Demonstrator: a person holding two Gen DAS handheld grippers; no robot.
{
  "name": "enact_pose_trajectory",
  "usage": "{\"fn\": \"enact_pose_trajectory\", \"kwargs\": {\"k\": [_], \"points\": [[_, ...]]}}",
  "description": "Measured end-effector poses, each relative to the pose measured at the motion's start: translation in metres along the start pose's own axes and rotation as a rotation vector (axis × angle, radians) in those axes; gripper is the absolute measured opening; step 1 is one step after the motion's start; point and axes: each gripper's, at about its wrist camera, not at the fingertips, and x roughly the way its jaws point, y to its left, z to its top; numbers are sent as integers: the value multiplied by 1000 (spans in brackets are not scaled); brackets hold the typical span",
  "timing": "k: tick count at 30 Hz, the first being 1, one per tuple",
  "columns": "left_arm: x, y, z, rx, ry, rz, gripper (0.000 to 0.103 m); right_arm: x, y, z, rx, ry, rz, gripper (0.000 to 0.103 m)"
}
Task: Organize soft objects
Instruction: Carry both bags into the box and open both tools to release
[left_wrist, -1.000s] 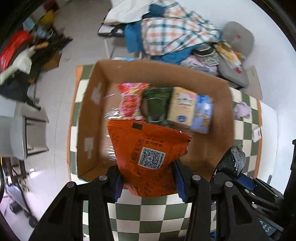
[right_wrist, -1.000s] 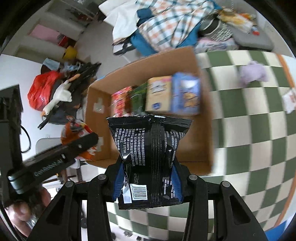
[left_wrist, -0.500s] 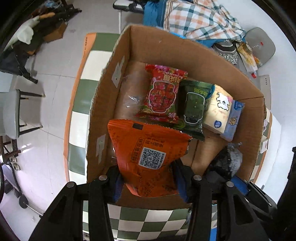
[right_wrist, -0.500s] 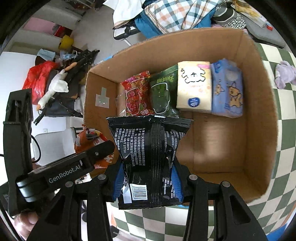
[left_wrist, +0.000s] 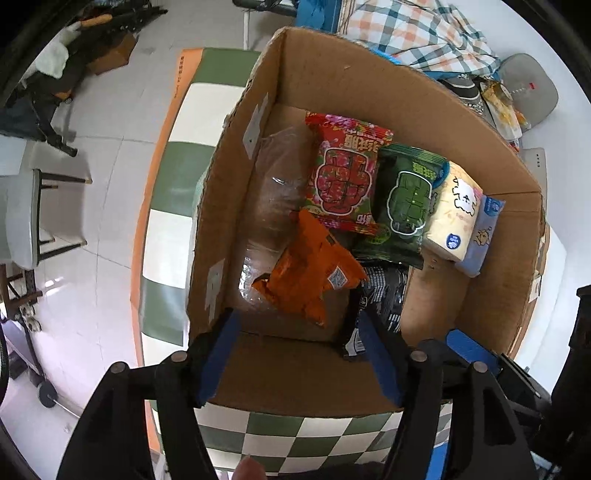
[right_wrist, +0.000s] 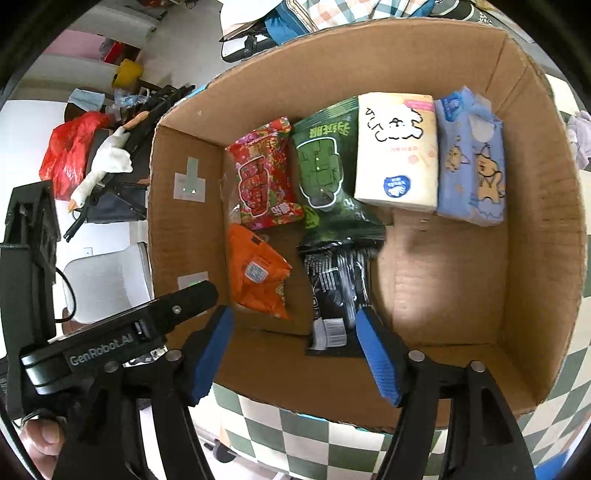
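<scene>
An open cardboard box (left_wrist: 369, 92) (right_wrist: 546, 221) stands on a green-and-white checked table. In it lie an orange snack bag (left_wrist: 310, 273) (right_wrist: 258, 273) and a black snack bag (left_wrist: 380, 299) (right_wrist: 336, 288), in front of a red bag (left_wrist: 343, 173) (right_wrist: 264, 177), a green bag (left_wrist: 406, 199) (right_wrist: 325, 166), a cream tissue pack (left_wrist: 452, 214) (right_wrist: 397, 147) and a blue tissue pack (left_wrist: 484, 232) (right_wrist: 471, 162). My left gripper (left_wrist: 297, 350) is open and empty above the box's near wall. My right gripper (right_wrist: 293, 350) is open and empty, just above the black bag's lower end.
The checked table (left_wrist: 177, 184) (right_wrist: 306, 443) ends at an orange rim on the left. Clothes (left_wrist: 417, 33) pile up behind the box. A white chair (left_wrist: 26, 218) and floor clutter (right_wrist: 96, 155) lie to the left. The left gripper's body (right_wrist: 110, 343) is close beside my right one.
Both grippers have opened. The orange bag has dropped out of the left one and the black bag out of the right one; both now lie in the box.
</scene>
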Motion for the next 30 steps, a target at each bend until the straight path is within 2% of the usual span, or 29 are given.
{"fn": "enact_pose_trajectory", "kwargs": {"k": [1, 3, 6, 9, 11, 14, 20, 25, 30], "points": [[-3, -1, -3, 10, -13, 9, 68, -1, -1, 0, -1, -1, -3, 73], [-7, -2, -5, 24, -40, 30, 84, -2, -3, -2, -6, -1, -18, 76], [-15, -7, -13, 52, -96, 74, 93, -10, -9, -9, -14, -13, -47, 82], [-16, -10, -22, 76, -127, 98, 93, -17, -14, -16, -37, -35, -112, 90], [-15, -13, -26, 85, -137, 99, 96, -24, -20, -20, -50, -66, -171, 102], [-15, -15, -32, 85, -166, 102, 98, -32, -25, -25, -71, -107, -247, 103], [-19, -23, -46, 100, -229, 136, 98, -49, -33, -36, -101, -173, -344, 103], [-30, -32, -65, 134, -291, 175, 98, -63, -34, -51, -117, -219, -378, 103], [-46, -42, -86, 161, -349, 196, 98, -81, -31, -68, -132, -259, -372, 103]]}}
